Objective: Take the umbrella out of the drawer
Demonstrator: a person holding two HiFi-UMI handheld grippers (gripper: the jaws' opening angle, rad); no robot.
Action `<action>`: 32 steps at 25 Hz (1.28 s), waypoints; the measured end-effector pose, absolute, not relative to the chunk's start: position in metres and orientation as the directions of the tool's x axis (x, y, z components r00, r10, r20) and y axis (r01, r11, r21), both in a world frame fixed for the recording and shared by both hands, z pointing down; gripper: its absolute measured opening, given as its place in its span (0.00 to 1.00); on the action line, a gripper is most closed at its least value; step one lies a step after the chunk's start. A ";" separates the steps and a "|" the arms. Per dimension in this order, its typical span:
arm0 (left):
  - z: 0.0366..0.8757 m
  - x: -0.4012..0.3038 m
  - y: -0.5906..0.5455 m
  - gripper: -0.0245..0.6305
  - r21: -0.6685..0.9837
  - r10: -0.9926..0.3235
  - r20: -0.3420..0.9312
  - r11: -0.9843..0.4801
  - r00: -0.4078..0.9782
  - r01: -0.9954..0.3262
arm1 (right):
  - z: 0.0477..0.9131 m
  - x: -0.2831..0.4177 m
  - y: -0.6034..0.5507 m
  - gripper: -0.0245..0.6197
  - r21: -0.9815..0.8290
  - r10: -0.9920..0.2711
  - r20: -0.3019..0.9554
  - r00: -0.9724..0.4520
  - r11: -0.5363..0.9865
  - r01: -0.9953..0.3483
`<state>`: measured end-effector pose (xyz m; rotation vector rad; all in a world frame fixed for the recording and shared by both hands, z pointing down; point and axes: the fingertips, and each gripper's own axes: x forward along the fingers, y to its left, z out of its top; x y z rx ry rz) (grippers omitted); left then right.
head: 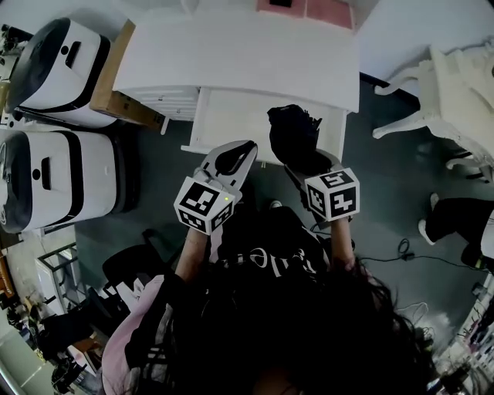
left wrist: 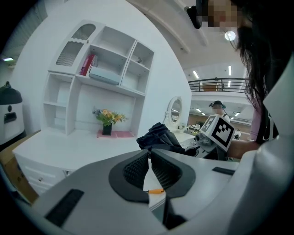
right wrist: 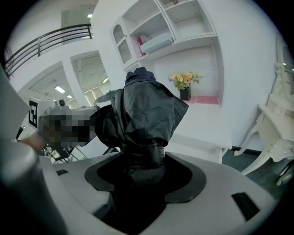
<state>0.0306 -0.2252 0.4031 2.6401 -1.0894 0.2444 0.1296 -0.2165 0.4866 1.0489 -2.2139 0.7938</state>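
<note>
A black folded umbrella [head: 292, 135] is held upright in my right gripper [head: 307, 160], just above the right part of the open white drawer [head: 228, 117]. In the right gripper view the jaws are shut on the strapped waist of the umbrella [right wrist: 143, 112], and my right gripper [right wrist: 140, 161] has its pads hidden by the fabric. To the left, my left gripper [head: 244, 148] hovers over the drawer's front edge. Its ribbed pads [left wrist: 136, 169] meet with nothing between them, so my left gripper [left wrist: 149, 157] is shut. From there the umbrella [left wrist: 158, 136] shows to the right.
The white desk [head: 239, 54] carries a shelf unit [left wrist: 98, 87] and a small flower pot [left wrist: 107, 123] on a pink mat [head: 309, 9]. Two white-and-black machines [head: 54, 177] and a cardboard box [head: 116, 81] stand left. A white chair [head: 455, 92] stands right; cables [head: 401, 251] lie on the floor.
</note>
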 end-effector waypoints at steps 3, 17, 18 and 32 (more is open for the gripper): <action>0.399 0.047 -0.200 0.07 0.191 -0.683 0.245 -0.662 0.689 -0.724 | 0.481 0.142 -0.190 0.47 -0.288 -0.479 0.679 -0.556 0.522 -0.803; 0.391 0.066 -0.113 0.07 0.169 -0.744 0.271 -0.589 0.611 -0.791 | 0.473 0.169 -0.114 0.47 -0.331 -0.473 0.642 -0.603 0.538 -0.775; 0.391 0.065 -0.110 0.07 0.169 -0.745 0.274 -0.585 0.608 -0.793 | 0.473 0.168 -0.111 0.47 -0.337 -0.474 0.640 -0.606 0.535 -0.775; 0.383 0.043 -0.060 0.07 0.160 -0.703 0.271 -0.640 0.657 -0.751 | 0.461 0.142 -0.066 0.47 -0.373 -0.528 0.608 -0.592 0.469 -0.801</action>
